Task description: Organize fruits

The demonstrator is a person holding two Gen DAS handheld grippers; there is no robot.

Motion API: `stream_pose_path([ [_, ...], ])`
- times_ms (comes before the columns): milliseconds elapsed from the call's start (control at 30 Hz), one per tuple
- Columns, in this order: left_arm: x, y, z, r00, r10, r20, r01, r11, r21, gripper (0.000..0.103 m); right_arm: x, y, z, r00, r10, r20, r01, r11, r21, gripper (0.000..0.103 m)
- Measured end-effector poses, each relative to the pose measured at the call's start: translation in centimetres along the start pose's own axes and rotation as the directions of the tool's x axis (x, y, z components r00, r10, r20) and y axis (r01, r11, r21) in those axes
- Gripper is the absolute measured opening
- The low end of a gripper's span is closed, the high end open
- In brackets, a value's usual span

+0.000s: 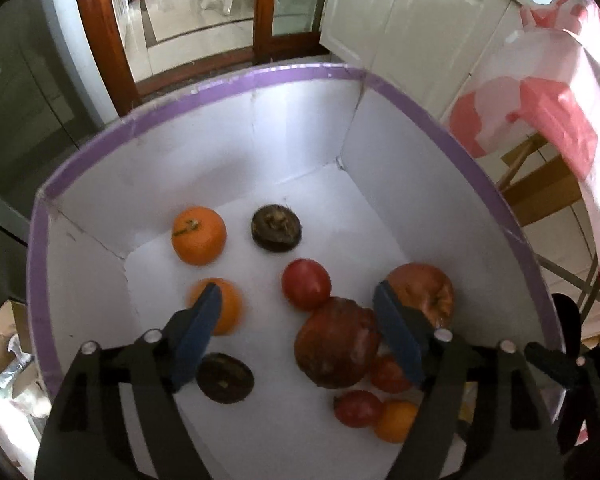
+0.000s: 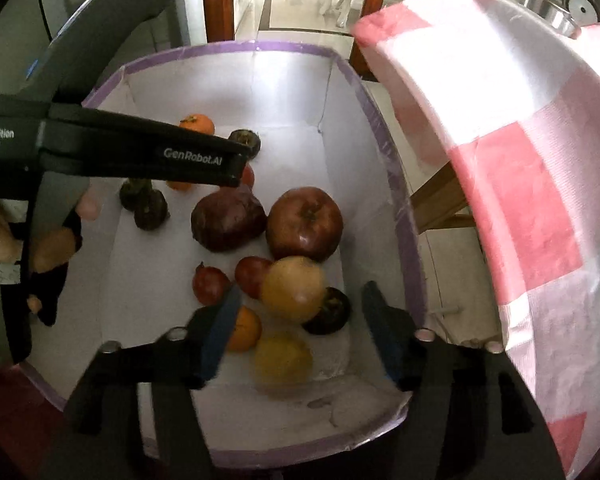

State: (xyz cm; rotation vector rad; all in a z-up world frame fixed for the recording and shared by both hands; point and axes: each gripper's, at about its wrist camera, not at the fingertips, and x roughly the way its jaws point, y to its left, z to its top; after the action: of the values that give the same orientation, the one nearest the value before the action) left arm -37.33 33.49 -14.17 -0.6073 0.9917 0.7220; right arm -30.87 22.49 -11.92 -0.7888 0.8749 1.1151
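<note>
Both my left tongs [image 1: 300,304] and right tongs [image 2: 302,304] hung wide and empty over the white box [image 1: 260,80], where the fruits lay. My left blade hid part of an orange [image 1: 228,304]; a yellow fruit [image 2: 283,356] nearest me was blurred.
</note>
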Motion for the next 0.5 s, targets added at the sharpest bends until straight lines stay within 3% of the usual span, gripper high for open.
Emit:
stream_pose_path([
  [167,-1.8,0.0,0.4,0.997,0.003,0.079,-0.002,1.000,-0.009,0.090,-1.0,-0.5,0.3,1.000,-0.022,0.022,0.021,1.000,0.018,0.079],
  [233,-3.2,0.2,0.7,0.990,-0.007,0.144,0.009,1.000,-0.013,0.101,-1.7,-0.9,0.5,0.999,-0.023,0.037,0.021,0.999,0.035,0.083],
  [300,-4.5,0.2,1.0,0.979,-0.007,0.204,0.007,1.000,-0.003,0.101,-2.2,-1.0,0.7,0.999,-0.024,0.047,0.022,0.999,0.047,0.087],
  [433,-6.5,-0.7,1.2,0.958,0.060,0.279,-0.088,0.992,0.089,0.101,-2.4,-0.9,0.9,0.998,-0.048,0.041,0.046,0.998,0.052,0.087],
  [500,-7.4,-0.9,1.0,0.949,0.053,0.309,-0.092,0.989,0.114,0.101,-2.5,-1.0,1.1,0.998,-0.059,0.025,0.057,0.996,0.070,0.087],
])
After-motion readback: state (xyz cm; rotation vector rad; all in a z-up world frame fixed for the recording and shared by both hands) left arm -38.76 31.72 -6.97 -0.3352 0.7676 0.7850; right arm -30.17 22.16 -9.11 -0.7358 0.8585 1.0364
